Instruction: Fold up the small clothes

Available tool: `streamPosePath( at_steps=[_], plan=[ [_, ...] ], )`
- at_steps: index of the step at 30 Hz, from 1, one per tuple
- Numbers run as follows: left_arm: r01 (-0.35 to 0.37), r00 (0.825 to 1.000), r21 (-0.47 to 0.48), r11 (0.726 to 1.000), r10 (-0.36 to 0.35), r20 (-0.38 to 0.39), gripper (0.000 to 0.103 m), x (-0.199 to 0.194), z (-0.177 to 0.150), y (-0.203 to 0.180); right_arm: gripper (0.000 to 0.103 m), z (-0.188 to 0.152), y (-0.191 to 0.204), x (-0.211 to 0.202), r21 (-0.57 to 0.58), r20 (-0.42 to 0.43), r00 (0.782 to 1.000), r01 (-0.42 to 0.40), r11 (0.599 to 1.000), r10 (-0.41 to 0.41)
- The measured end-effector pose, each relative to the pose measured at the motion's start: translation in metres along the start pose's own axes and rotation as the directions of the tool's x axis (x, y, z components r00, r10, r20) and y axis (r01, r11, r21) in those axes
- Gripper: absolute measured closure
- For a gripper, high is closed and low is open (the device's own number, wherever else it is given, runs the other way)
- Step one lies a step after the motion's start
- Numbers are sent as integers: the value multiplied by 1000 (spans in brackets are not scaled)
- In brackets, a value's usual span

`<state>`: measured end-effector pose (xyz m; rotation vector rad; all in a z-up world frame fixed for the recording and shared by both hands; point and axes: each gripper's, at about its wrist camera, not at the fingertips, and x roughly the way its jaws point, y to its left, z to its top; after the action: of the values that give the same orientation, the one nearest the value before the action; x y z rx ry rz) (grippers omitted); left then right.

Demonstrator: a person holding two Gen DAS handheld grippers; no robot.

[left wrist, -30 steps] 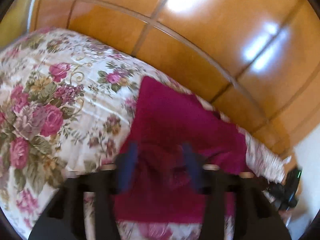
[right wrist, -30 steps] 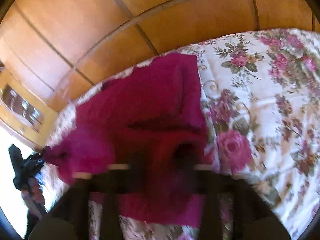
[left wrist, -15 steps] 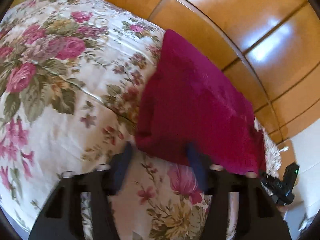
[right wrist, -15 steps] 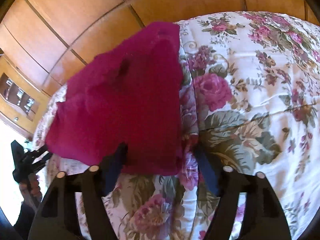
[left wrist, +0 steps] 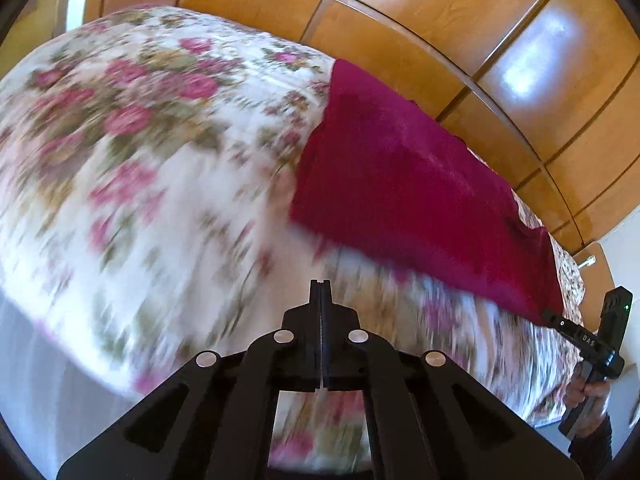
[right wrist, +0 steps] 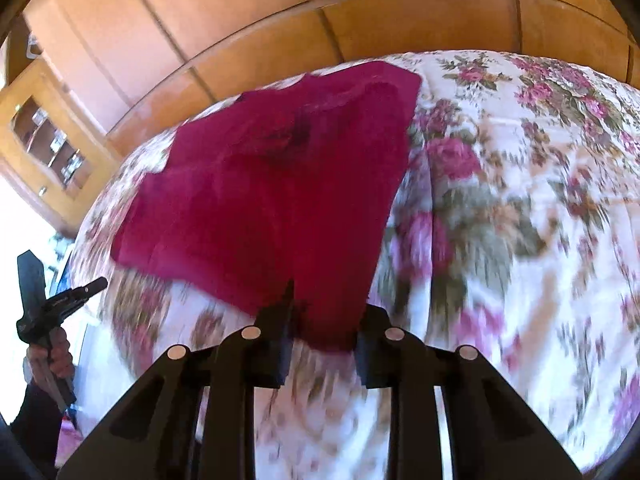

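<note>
Garment (right wrist: pixel 276 200) lies ahead of both grippers, hem between right gripper (right wrist: pixel 324 332) closing jaws, nearer than left gripper (left wrist: pixel 321 300), shut empty.

The black two-finger left gripper (left wrist: pixel 321 288) has its jaws pressed flat together with nothing between them, angled downward. The black two-finger right gripper (right wrist: pixel 324 320) points downward too, jaws closing, a gap left between them. Each gripper's handle sits in a clenched hand (left wrist: pixel 588 394), dark sleeve at the wrist.
</note>
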<state>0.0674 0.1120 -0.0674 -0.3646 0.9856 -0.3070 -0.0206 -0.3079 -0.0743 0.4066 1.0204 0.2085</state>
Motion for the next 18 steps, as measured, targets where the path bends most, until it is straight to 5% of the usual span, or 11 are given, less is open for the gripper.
streamPosePath(
  at_steps=[3,6,8,9,11,18],
  plan=[
    [-29,999,-17,999,29,-30,103,-11,-23,14,102,-24,-3,-8,2,-33,999,32,999,-32],
    [-64,998,-14,998,64,0,103,-20,-25,21,103,-37,-24,-14,93,-33,998,63,994,-60],
    [-63,998,-22,998,63,14,99,-19,-12,21,94,-37,-34,-18,144,-21,998,55,988,-53],
    [-70,997,-19,997,71,31,79,-18,-3,19,88,-35,-36,-19,146,-13,998,65,987,-64],
    [-68,995,-9,998,69,67,56,-16,12,15,48,-30,-36,-23,160,15,997,71,985,-74],
    [-46,998,32,998,44,51,55,29,51,2,37,-7,-17,-6,131,61,997,32,991,-40]
  ],
)
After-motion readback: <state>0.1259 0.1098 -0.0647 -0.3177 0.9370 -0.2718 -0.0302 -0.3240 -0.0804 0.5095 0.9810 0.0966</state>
